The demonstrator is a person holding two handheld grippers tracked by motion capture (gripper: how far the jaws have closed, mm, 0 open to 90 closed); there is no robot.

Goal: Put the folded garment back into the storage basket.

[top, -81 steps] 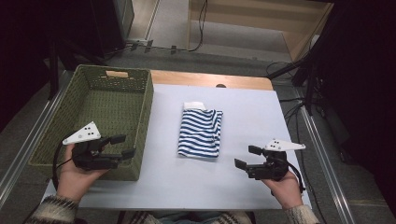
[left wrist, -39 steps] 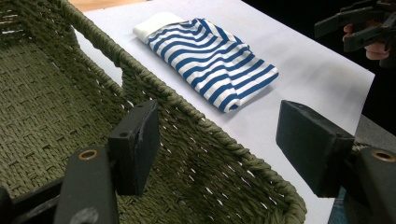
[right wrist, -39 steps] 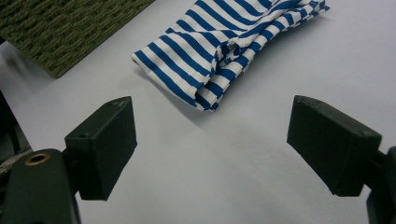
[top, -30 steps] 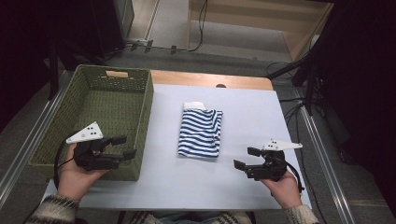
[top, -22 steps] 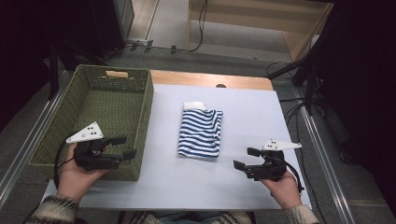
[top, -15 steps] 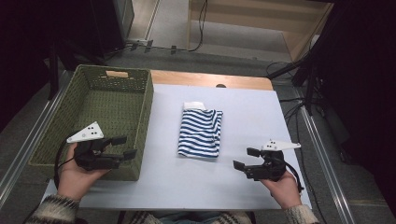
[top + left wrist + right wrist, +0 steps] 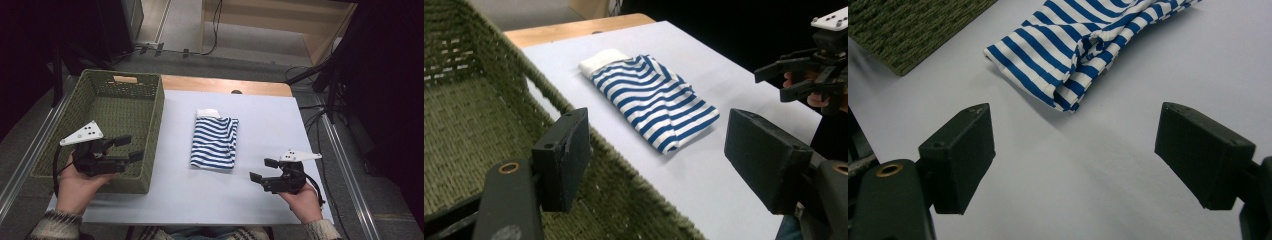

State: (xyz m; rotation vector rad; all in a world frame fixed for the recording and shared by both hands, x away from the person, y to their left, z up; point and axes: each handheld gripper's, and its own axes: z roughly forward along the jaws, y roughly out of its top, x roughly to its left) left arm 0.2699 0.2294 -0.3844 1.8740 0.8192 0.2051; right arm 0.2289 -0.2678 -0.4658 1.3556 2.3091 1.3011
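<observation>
A folded blue-and-white striped garment (image 7: 215,142) (image 7: 655,103) (image 7: 1083,45) lies mid-table, a white part at its far end. My left gripper (image 7: 127,148) (image 7: 659,150) is open, held over the front right corner of a green woven basket (image 7: 102,172) (image 7: 454,115), its jaws pointing toward the garment. My right gripper (image 7: 261,170) (image 7: 1073,155) is open, low over the table to the right of the garment's near end, nothing between its jaws. The right gripper (image 7: 794,75) also appears at the far right of the left gripper view.
The white table (image 7: 190,195) has a wooden strip (image 7: 225,85) along its far edge. The basket takes up the left side. Metal rails (image 7: 345,165) run beside the table, cables lie on the floor beyond, and dark stands flank both sides.
The right gripper has drifted slightly left and down toward the table near the garment. The left gripper has barely moved.
</observation>
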